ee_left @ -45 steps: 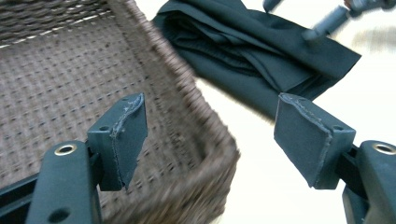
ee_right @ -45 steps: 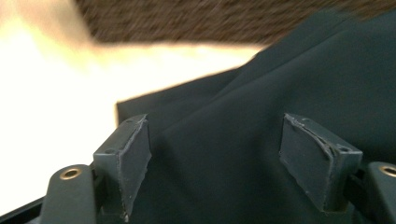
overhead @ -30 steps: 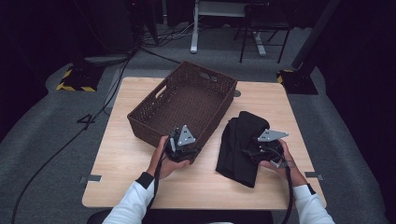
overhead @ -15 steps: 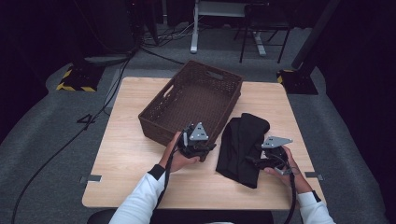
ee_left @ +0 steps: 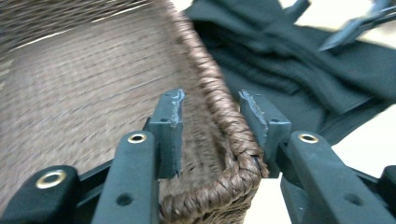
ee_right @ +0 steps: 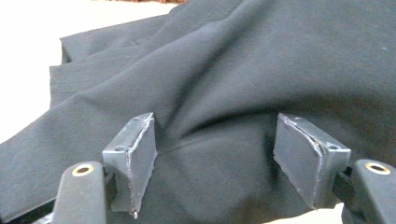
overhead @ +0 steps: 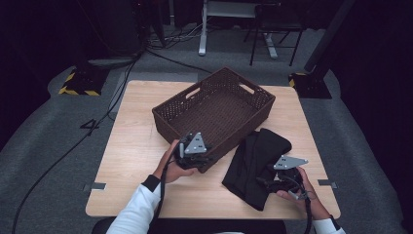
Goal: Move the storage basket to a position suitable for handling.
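Note:
A dark brown woven basket (overhead: 170, 124) stands skewed on the wooden table (overhead: 131, 126). My left gripper (overhead: 198, 157) is at its near corner. In the left gripper view the jaws of this gripper (ee_left: 210, 105) straddle the braided rim (ee_left: 224, 126), one inside the basket and one outside, open with gaps on both sides. A black garment (overhead: 258, 148) lies crumpled to the right of the basket. My right gripper (overhead: 273, 181) rests on its near part. Its jaws (ee_right: 215, 140) stand wide open over the black fabric (ee_right: 233, 60), with a fold bulging between them.
The garment (ee_left: 299, 70) lies close against the basket's right side, and the right gripper (ee_left: 355, 28) shows beyond it. Bare table lies left of the basket and along the near edge. Cables, a chair and a desk frame stand on the floor behind the table.
The basket has slid to the right and turned, its near corner moving along with my left gripper, and now sits close to the garment. The right gripper stayed on the garment.

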`<state>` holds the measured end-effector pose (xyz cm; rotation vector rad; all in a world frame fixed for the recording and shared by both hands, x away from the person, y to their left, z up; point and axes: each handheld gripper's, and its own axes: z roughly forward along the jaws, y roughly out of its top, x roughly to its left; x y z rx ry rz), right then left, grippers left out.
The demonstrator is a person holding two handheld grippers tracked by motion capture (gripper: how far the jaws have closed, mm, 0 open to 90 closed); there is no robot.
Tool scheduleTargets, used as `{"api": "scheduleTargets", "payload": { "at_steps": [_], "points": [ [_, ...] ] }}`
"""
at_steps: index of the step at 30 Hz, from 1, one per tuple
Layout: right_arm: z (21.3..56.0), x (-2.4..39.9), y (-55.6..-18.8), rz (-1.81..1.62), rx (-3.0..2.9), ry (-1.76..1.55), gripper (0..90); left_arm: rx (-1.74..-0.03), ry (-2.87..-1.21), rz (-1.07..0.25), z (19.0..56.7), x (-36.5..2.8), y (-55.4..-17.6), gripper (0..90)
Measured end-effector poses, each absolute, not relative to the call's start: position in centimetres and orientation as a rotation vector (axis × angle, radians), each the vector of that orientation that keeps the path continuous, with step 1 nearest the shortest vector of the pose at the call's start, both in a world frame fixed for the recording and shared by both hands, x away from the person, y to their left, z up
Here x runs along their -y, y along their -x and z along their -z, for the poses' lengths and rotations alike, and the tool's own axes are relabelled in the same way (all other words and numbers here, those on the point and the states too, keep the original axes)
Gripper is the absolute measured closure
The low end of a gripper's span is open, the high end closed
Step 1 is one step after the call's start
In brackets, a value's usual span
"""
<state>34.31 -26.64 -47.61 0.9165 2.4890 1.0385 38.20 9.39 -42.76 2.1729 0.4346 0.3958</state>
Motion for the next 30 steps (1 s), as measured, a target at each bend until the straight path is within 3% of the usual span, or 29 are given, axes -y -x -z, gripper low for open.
{"api": "scheduleTargets", "payload": {
  "at_steps": [5, 10, 12, 16, 21, 24, 25, 27, 29, 30],
  "points": [
    [46.7, 26.1, -33.4, -1.011, -2.498, -0.814, 25.5, -0.544, -2.142, -0.459, 42.5, -13.1, -38.1, 58.5],
    [44.1, 29.0, -34.9, -1.096, -2.383, -0.830, 24.5, -0.630, -2.117, -0.439, 42.3, -14.9, -38.4, 50.9],
    [43.4, 30.3, -36.2, -1.063, -2.325, -0.851, 23.7, -0.666, -2.113, -0.451, 42.0, -14.7, -38.2, 40.7],
    [43.7, 32.1, -38.5, -1.017, -2.308, -0.906, 22.9, -0.660, -2.059, -0.482, 40.2, -14.3, -36.7, 29.9],
    [45.5, 32.9, -41.3, -0.964, -2.377, -0.958, 20.8, -0.579, -2.065, -0.476, 39.6, -12.2, -34.7, 26.7],
    [46.3, 32.7, -42.2, -0.961, -2.405, -0.977, 20.8, -0.520, -2.172, -0.610, 39.5, -9.9, -33.8, 23.7],
    [46.6, 32.6, -42.4, -0.966, -2.417, -0.976, 20.8, -0.527, -2.161, -0.601, 39.5, -9.6, -34.0, 24.0],
    [46.9, 32.3, -42.3, -0.981, -2.430, -0.965, 21.9, -0.601, -2.142, -0.555, 39.9, -9.5, -35.2, 24.8],
    [47.3, 32.0, -42.1, -1.007, -2.456, -0.961, 22.2, -0.712, -2.194, -0.635, 40.8, -9.4, -36.6, 24.2],
    [47.5, 31.8, -41.9, -1.008, -2.459, -0.954, 22.2, -0.759, -2.190, -0.607, 41.2, -9.7, -37.1, 24.9]
  ]
}}
